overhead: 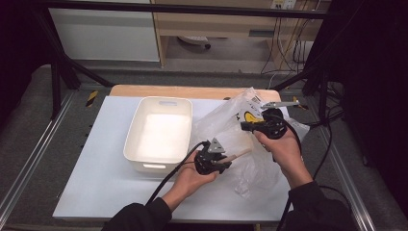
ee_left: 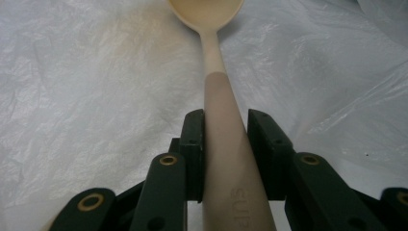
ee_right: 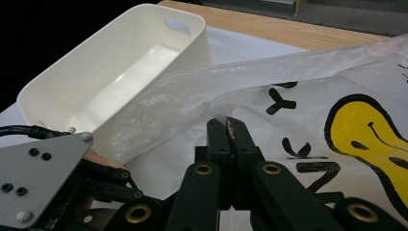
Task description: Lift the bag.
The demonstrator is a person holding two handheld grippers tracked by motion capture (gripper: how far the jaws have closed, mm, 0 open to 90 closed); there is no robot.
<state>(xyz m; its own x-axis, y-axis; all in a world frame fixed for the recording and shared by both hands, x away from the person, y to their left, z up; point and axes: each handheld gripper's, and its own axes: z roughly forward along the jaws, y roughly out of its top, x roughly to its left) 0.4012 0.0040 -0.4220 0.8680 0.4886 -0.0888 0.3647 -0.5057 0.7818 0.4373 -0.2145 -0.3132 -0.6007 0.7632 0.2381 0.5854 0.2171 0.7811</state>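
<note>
Forearms come in from six o'clock, and nearest of all is the left gripper (overhead: 230, 159), clenched on the handle of a beige spoon (overhead: 239, 155). In the left gripper view the black pads squeeze the handle (ee_left: 226, 144) on both sides, and its long axis runs straight out along the jaws, bowl leading. From above, that axis lies roughly level and points toward two o'clock, into the crumpled clear plastic bag (overhead: 226, 125) just beyond it. The bowl seems to sit at or just inside the bag; I cannot tell which. A little farther, at one o'clock, the right gripper (overhead: 246, 126) is pinched tight on a fold of that bag (ee_right: 298, 96), near its yellow smiley print, apparently holding the plastic up. So the left hand is the nearer to the spoon, and the coming move looks to turn on the spoon's line into the bag. Beyond, at eleven o'clock, a white tub (overhead: 139, 125) stands on the table (overhead: 96, 183).
</note>
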